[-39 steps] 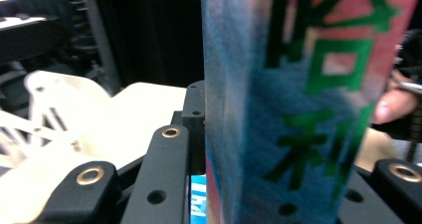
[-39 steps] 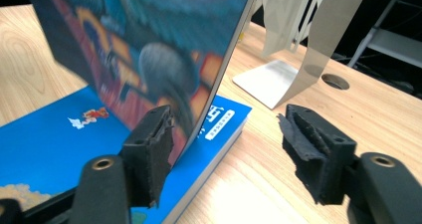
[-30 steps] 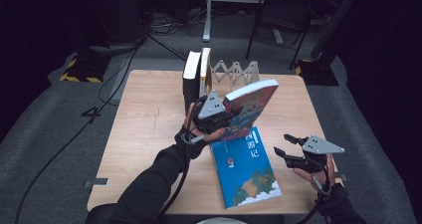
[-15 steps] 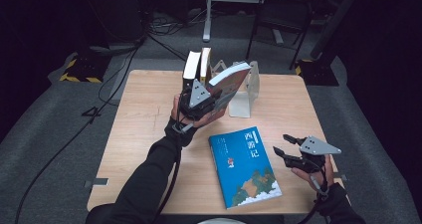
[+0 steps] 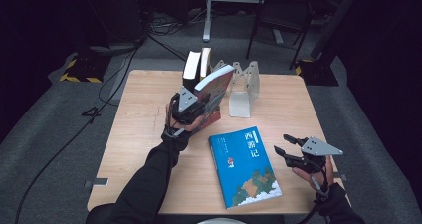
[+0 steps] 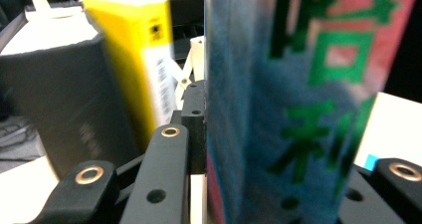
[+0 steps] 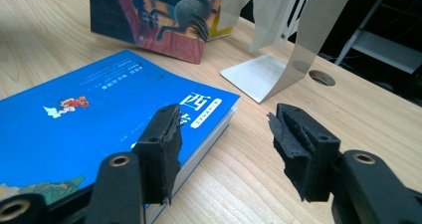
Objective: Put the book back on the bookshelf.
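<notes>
High view: left gripper [image 5: 195, 106] clamps colorful book [image 5: 215, 87] near-upright, spine up, beside 2 standing books [image 5: 197, 63] (1.0 s ago: flatter, over blue book [image 5: 245, 166]). Right gripper view: right gripper [image 7: 223, 144] empty, jaws just closing slightly.

A light wooden table [image 5: 144, 134] is carrying everything here, standing on grey floor. A blue book [image 5: 244, 167] is lying flat, cover up, toward the 5 o'clock part of the top. A metal bookend [image 5: 242, 88] is standing at about 12 o'clock, its flat foot resting on the wood. Just beside it toward 11 o'clock, two upright books [image 5: 197, 64] are standing at the far edge.
</notes>
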Motion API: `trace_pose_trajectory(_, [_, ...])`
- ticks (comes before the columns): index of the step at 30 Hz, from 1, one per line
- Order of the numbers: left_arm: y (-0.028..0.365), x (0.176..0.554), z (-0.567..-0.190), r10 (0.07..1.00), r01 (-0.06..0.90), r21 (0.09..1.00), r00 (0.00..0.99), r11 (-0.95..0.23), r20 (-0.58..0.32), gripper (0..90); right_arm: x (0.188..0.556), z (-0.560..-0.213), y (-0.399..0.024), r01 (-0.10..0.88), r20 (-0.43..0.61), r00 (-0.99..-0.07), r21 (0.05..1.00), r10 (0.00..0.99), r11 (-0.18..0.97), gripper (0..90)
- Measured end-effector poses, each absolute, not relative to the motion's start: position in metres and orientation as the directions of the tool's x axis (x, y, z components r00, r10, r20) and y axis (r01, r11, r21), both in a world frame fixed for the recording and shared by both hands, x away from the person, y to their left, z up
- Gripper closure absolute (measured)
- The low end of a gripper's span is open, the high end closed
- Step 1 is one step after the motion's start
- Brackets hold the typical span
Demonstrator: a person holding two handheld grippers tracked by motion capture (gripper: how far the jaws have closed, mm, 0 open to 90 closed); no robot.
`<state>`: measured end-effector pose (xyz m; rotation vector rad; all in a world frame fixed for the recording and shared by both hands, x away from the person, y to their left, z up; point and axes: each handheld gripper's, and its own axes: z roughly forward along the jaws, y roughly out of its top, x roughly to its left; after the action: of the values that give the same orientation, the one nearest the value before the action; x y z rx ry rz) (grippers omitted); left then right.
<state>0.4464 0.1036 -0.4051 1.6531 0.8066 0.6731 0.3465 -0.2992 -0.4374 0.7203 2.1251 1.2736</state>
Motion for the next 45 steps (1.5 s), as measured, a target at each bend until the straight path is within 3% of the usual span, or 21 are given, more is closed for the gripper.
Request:
trace_pose_trajectory(10, [0.13,0.439,-0.414,0.77,0.202,0.973,0.637,-0.111,-0.044,72.9,0.348,-0.439,-0.301,0.174,-0.168,-0.704,0.901,0.69,0.397,44.0])
trace_pose_trajectory(18, [0.134,0.433,-0.42,0.748,0.211,0.963,0.664,-0.17,-0.013,68.5,0.349,-0.44,-0.301,0.179,-0.157,-0.711,0.902,0.686,0.393,43.2])
trace_pose_trajectory(29, [0.137,0.423,-0.468,0.741,0.351,0.893,0.671,-0.283,-0.029,64.4,0.349,-0.441,-0.299,0.184,-0.157,-0.721,0.895,0.674,0.405,42.5])
trace_pose_trajectory(34, [0.125,0.424,-0.476,0.795,0.388,0.877,0.607,-0.281,-0.014,72.9,0.349,-0.441,-0.297,0.185,-0.156,-0.727,0.893,0.668,0.41,42.5])
trace_pose_trajectory(45, [0.082,0.437,-0.478,0.869,0.419,0.885,0.494,-0.203,-0.035,73.9,0.349,-0.441,-0.298,0.187,-0.162,-0.723,0.89,0.672,0.415,42.5])
